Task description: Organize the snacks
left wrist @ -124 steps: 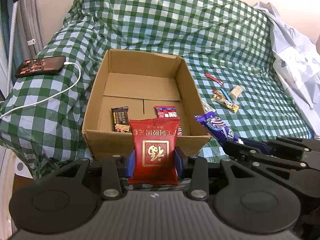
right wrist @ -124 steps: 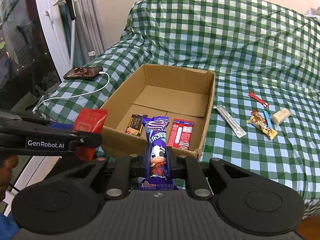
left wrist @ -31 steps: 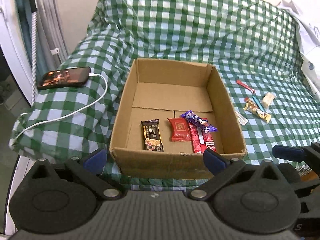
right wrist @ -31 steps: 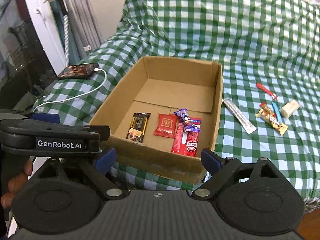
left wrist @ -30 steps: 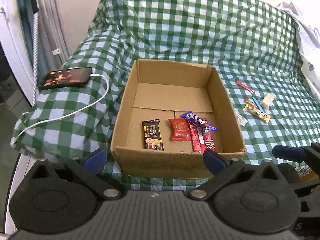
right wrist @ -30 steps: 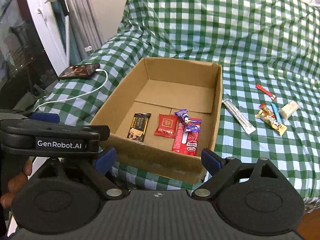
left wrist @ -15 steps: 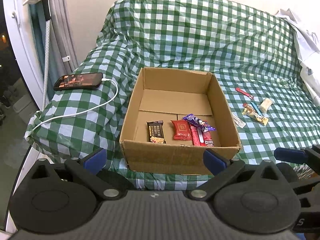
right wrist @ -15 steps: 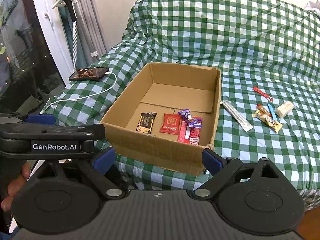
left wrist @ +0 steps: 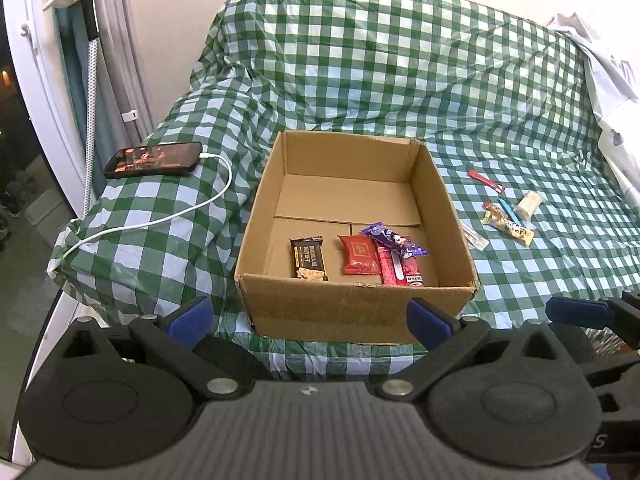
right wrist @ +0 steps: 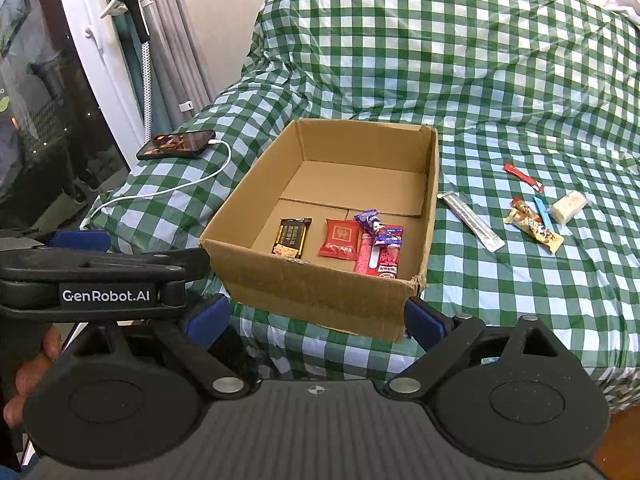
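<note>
An open cardboard box (left wrist: 352, 312) (right wrist: 320, 288) sits on a green checked bed. Inside it lie a black bar (left wrist: 307, 258) (right wrist: 292, 236), a red packet (left wrist: 360, 254) (right wrist: 340, 238), a purple packet (left wrist: 394, 240) (right wrist: 376, 228) and a red-and-white bar (left wrist: 400, 270) (right wrist: 380, 258). Several loose snacks lie right of the box: a silver stick (right wrist: 470, 220), a red stick (left wrist: 486, 181) (right wrist: 523, 177), a yellow bar (left wrist: 507, 224) (right wrist: 534, 228) and a white bar (left wrist: 529, 203) (right wrist: 568, 203). My left gripper (left wrist: 310, 318) and right gripper (right wrist: 316, 316) are both open and empty, held back in front of the box.
A phone (left wrist: 154, 159) (right wrist: 176, 144) on a white charging cable (left wrist: 160, 216) lies on the bed left of the box. A steamer pole (left wrist: 92, 60) and curtains stand at the left. White cloth (left wrist: 612, 80) lies at the far right.
Earlier each gripper held a packet; both packets now lie in the box. Over the last second both open grippers have drawn back and up from the box.
</note>
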`<state>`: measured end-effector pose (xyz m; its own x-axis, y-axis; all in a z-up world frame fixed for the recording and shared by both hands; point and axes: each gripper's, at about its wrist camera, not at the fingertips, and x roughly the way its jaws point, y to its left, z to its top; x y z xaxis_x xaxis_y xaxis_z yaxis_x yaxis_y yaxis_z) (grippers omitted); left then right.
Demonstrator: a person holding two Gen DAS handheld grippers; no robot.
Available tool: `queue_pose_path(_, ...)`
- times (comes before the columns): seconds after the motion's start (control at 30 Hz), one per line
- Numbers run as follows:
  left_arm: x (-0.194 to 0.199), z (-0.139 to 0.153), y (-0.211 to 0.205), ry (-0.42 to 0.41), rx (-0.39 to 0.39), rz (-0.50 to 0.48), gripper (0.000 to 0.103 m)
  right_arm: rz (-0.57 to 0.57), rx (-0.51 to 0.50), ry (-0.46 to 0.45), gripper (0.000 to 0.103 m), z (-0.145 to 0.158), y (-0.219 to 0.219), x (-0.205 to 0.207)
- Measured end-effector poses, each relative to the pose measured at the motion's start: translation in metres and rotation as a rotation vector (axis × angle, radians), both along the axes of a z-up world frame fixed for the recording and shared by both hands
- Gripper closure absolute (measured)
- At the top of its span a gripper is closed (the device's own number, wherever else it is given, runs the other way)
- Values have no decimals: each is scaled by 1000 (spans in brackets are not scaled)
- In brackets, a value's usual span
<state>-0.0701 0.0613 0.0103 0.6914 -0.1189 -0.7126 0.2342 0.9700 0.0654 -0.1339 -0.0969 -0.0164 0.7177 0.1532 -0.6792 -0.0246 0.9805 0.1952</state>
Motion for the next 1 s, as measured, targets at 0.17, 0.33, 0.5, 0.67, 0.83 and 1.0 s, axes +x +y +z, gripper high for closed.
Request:
queue_pose_path(0.17,2,-2,-1,10,2,0,0,-3,5,10,9,-3,0,2)
queue_pose_path(0.33,4,-5,-1,23,2,-3,0,-6,10,25,8,-6,0,4)
queue_pose_path(0.5,4,-7,-2,27,1,-4,0,-10,13,34,7,-8,-1,6)
queue_pose_path(0.67,7,-11,-1,45,-1,-5,0,-14,15,51,6,-12,-2,8)
queue_pose_path(0.83,11,-15,-1,63,-4,-7,0,-17,16,68,6,-15,-2,12)
queue_pose_path(1.0,13,-18,-1,71,-3,-8,0,-21,17,86,6,-19,-2,15)
